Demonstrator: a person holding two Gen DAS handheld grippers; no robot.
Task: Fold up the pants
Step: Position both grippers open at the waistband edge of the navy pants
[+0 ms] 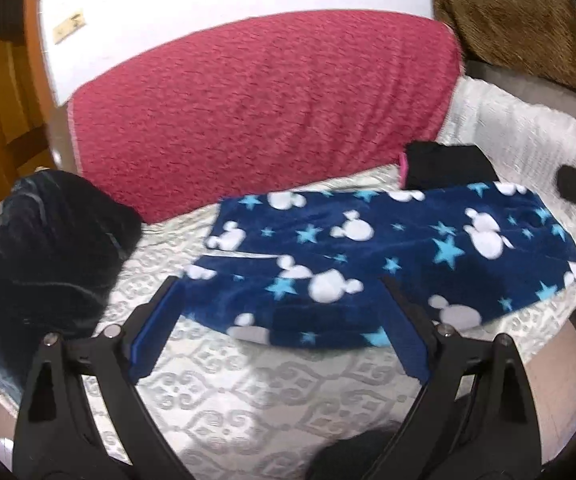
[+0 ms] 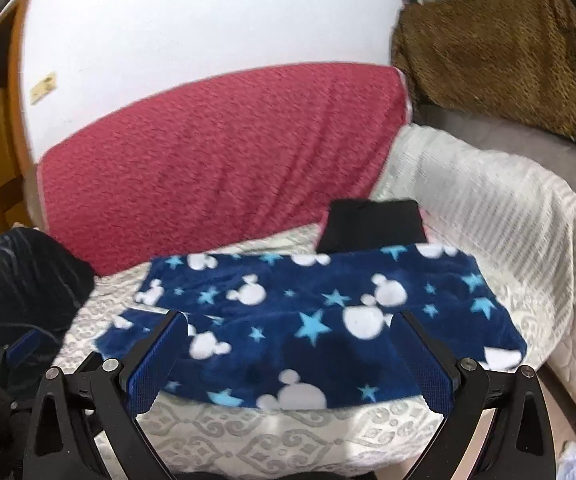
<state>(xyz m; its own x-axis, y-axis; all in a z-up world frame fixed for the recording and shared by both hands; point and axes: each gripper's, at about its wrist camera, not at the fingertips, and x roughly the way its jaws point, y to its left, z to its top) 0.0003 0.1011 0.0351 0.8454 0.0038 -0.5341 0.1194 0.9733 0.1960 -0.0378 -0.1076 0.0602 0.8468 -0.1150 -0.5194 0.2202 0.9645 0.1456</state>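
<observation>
The pants (image 1: 387, 260) (image 2: 307, 320), dark blue fleece printed with white mouse heads and light blue stars, are lying spread across a sofa seat that is wearing a white-and-grey patterned cover (image 1: 248, 392) (image 2: 288, 436). Their legs are running toward the left, one edge lying just beside the other, and the wide end is reaching toward the right. A folded black garment (image 1: 443, 164) (image 2: 371, 226) is sitting just behind them, touching their far edge. A red blanket (image 1: 256, 108) (image 2: 216, 160) is draping over the backrest, and a dark bundle of cloth (image 1: 48, 248) (image 2: 24, 288) is resting at the left end of the seat. The left hand-held gripper (image 1: 282, 278) is hovering over the near leg with its jaws gaping wide, gripping nothing. The right hand-held gripper (image 2: 291, 314) is hanging over the middle of the pants, jaws likewise spread wide and empty.
</observation>
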